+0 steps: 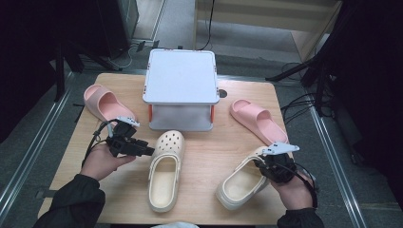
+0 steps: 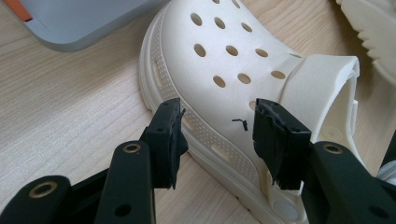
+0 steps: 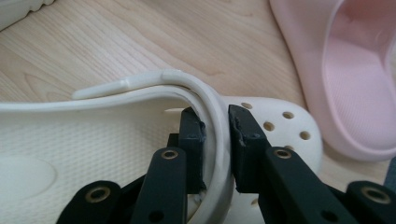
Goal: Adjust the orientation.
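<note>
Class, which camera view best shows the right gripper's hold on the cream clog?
The right gripper view: the right gripper pinches the right cream clog at its wall. The high view shows the hand covering it; the left gripper view catches that clog's edge.

Looks like a lab: small wooden table (image 1: 223,161) on grey floor (image 1: 28,118), metal rails (image 1: 332,152) at 3 and 9 o'clock, black stands (image 1: 328,57) and loose cables (image 1: 297,102) around.

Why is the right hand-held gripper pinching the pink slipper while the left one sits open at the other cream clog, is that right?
Not quite. The right hand-held gripper pinches the side wall of a cream clog, not the pink slipper beside it; the right gripper view shows this. The left hand-held gripper is indeed open at the other cream clog.
</note>
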A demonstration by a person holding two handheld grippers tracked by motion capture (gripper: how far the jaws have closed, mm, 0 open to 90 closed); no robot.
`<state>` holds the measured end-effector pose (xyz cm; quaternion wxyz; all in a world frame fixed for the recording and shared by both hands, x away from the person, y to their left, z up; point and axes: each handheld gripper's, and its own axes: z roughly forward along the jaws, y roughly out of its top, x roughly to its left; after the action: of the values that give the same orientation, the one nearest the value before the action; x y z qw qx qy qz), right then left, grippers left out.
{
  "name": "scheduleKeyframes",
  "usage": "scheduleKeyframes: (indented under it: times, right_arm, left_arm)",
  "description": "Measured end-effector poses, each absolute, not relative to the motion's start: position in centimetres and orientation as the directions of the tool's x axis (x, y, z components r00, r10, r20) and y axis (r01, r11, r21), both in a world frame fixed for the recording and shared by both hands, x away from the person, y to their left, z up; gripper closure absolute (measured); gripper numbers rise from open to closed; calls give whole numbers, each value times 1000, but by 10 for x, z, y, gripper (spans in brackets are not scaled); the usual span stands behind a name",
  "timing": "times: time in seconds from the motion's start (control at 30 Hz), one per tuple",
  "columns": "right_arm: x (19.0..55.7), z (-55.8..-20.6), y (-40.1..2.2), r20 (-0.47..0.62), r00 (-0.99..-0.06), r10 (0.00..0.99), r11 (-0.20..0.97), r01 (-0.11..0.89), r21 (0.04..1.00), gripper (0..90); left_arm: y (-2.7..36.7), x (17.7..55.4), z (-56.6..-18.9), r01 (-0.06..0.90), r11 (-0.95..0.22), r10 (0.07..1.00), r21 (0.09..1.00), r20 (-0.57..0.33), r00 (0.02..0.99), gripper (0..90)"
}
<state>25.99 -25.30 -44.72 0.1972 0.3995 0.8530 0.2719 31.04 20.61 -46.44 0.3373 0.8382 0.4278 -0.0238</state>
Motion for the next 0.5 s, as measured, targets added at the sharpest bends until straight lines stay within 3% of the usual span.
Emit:
scheduleKeyframes:
  times: [0.17,0.5]
  right_arm:
    - [261,-437,-243,-182,-658,731,595,483,642,793]
    - [274,-436,-194,-193,-791,581,688,349,637,791]
  left_arm:
    - [206,310,-465,733,-410,703,543,-324,633,519]
    - [206,309,-466,739,-406,707,538,-327,627,519]
